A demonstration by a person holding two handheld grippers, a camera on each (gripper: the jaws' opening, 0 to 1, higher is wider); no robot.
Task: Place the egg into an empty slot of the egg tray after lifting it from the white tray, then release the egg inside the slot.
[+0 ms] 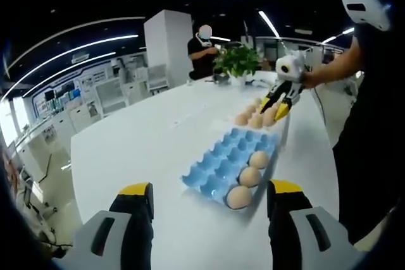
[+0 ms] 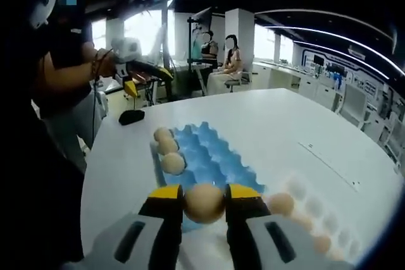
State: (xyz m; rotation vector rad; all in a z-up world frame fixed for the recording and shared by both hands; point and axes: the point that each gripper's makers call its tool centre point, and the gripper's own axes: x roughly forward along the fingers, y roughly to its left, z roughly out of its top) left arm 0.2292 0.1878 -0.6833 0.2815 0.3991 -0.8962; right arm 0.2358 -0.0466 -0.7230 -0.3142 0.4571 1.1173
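A blue egg tray [image 1: 221,159] lies on the white table with three eggs [image 1: 250,176] along its near right edge. Beyond it is the white tray [image 1: 283,132], which carries several eggs [image 1: 256,118]. My left gripper [image 1: 209,195] stands open and bare, short of the blue tray. My right gripper [image 1: 276,105] hovers over the white tray's eggs. In the right gripper view, my right gripper [image 2: 204,203] is shut on a tan egg [image 2: 204,202], above the near end of the blue egg tray [image 2: 209,153]. The white tray [image 2: 310,203] sits at lower right.
A potted plant [image 1: 237,61] stands at the table's far end. A small black object [image 2: 131,116] lies near the table's edge. The person's hand carries the left gripper [image 2: 136,61] beyond the blue tray. Other people sit or stand in the background.
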